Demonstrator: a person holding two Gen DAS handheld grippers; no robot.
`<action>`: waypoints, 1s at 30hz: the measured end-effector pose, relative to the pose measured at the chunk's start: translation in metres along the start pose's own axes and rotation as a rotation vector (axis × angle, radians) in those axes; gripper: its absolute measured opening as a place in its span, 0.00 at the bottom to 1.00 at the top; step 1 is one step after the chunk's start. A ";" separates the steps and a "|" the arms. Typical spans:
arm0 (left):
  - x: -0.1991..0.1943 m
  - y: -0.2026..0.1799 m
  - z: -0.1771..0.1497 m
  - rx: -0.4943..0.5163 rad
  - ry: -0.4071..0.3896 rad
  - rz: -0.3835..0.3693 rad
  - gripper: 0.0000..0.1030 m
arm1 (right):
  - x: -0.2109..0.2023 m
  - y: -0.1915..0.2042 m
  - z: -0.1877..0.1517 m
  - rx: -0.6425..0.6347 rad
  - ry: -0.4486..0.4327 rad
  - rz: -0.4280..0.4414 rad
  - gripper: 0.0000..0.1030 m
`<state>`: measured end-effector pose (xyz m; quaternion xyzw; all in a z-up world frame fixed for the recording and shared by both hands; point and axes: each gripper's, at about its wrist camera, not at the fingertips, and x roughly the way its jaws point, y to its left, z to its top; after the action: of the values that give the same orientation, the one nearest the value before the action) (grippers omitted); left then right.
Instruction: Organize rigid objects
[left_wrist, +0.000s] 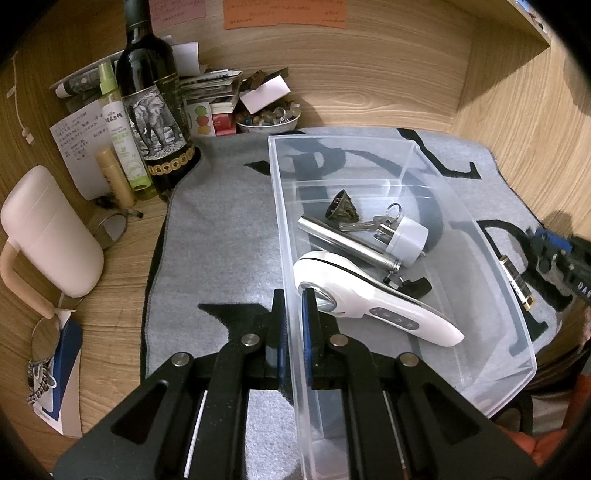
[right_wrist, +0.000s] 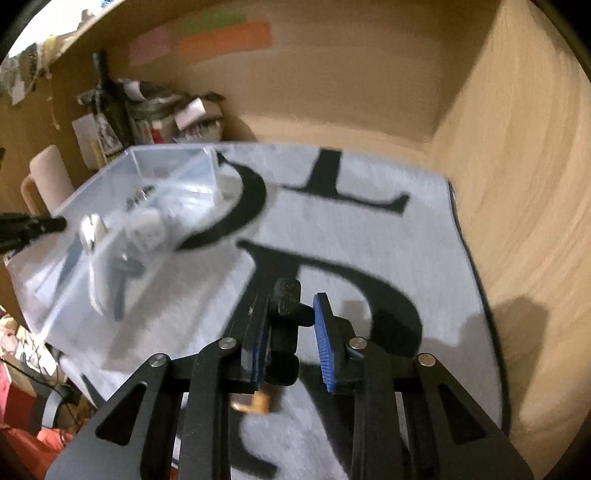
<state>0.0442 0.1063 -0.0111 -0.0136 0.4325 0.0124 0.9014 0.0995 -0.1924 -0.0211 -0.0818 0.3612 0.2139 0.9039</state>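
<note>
Far left on the wooden surface (left_wrist: 122, 258): a pale pink case with a handle (left_wrist: 48, 232), eyeglasses (left_wrist: 110, 229), a handwritten note (left_wrist: 77, 147). Next along, a green spray bottle (left_wrist: 118, 129) upright just beside a dark wine bottle (left_wrist: 151, 96) with an elephant label; behind them a heap of papers and a small bowl of beads (left_wrist: 267, 120).

Centre, spread over the surface: a grey mat (left_wrist: 214, 221) with large black letters. On it, a clear plastic bin (left_wrist: 476, 236). Left claw (left_wrist: 293, 321) clamped narrow on the bin's near-left wall, one blue pad outside, one inside.

Inside the bin, left to right: a white handheld device (left_wrist: 369, 291) with a button panel, lying diagonally; a metal tube (left_wrist: 343, 240) beside it; a small dark cone-shaped piece (left_wrist: 341, 208) toward the back; keys on a ring (left_wrist: 373, 221); a white plug adapter (left_wrist: 406, 240) touching the tube; a small black piece (left_wrist: 413, 286) near the device's handle.

Right of the bin, over the mat: right claw (right_wrist: 289, 325), jaws part-open, with a black clip-like object (right_wrist: 286, 314) against the left blue pad (right_wrist: 258, 332) and a gap to the right pad; whether truly gripped, cannot tell through the blur. A small tan object (right_wrist: 256, 404) below it on the mat, too blurred to identify.
</note>
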 end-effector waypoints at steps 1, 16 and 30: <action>0.000 0.000 0.000 -0.002 0.000 -0.001 0.07 | -0.002 0.003 0.004 -0.008 -0.011 0.003 0.21; -0.001 -0.006 0.000 0.006 -0.005 0.003 0.07 | -0.009 0.085 0.061 -0.172 -0.155 0.165 0.21; -0.001 -0.007 -0.001 0.013 -0.017 -0.008 0.07 | 0.050 0.142 0.063 -0.266 0.010 0.255 0.21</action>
<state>0.0430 0.0997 -0.0109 -0.0092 0.4249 0.0062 0.9052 0.1074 -0.0296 -0.0089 -0.1552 0.3416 0.3721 0.8490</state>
